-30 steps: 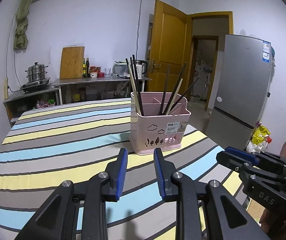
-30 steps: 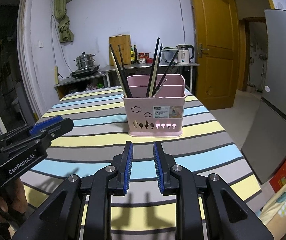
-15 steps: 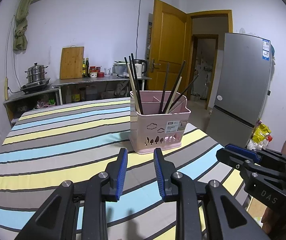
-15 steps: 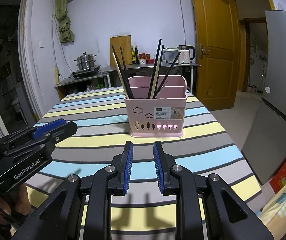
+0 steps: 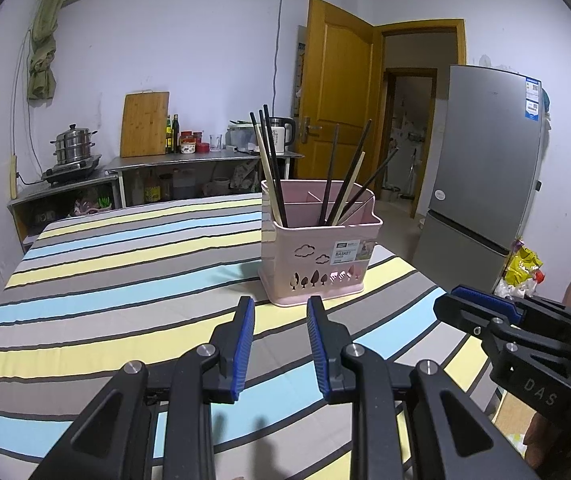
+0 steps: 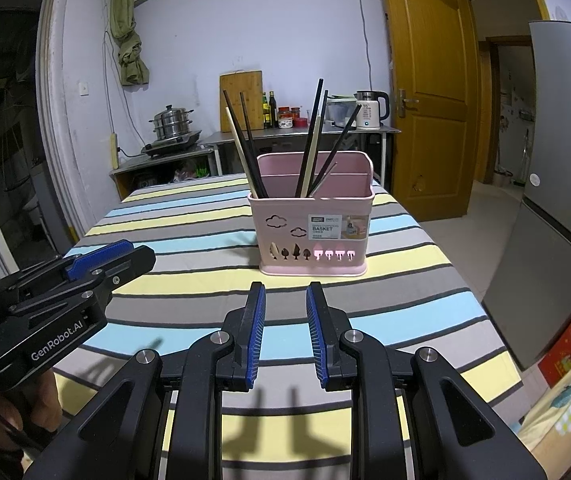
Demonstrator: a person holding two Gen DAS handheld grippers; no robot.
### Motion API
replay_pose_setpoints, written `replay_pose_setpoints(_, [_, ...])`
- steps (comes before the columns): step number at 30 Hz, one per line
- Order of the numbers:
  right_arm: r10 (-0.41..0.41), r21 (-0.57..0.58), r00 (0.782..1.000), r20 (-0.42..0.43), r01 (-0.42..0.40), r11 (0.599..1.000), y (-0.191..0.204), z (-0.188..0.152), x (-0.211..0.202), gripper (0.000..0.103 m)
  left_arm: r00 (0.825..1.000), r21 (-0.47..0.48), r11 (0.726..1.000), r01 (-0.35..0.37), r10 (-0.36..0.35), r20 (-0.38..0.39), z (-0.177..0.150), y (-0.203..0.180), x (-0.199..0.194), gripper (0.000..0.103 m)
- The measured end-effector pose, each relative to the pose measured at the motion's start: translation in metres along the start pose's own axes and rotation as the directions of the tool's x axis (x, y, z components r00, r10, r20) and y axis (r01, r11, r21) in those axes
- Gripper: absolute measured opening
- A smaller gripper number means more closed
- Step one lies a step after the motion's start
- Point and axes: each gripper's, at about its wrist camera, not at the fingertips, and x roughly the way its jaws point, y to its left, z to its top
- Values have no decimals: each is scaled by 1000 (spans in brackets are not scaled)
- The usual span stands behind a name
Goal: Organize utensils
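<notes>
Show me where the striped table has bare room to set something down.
Bare cloth runs left of the pink basket to the table edge, and between basket and left claw. Behind the basket also looks bare. The right side is tight: narrow strip, right claw there.

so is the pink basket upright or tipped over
Upright. The pink basket sits flat on its base on the striped tablecloth, with the chopsticks poking out of its open top.
</notes>
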Motion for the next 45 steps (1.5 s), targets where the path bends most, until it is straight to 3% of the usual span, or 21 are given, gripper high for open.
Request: replay_pose_setpoints(45, [8, -2, 1000, -5, -8, 1000, 0, 0, 0, 22, 1000, -12, 1000, 9, -9, -26, -8, -4, 1, 27])
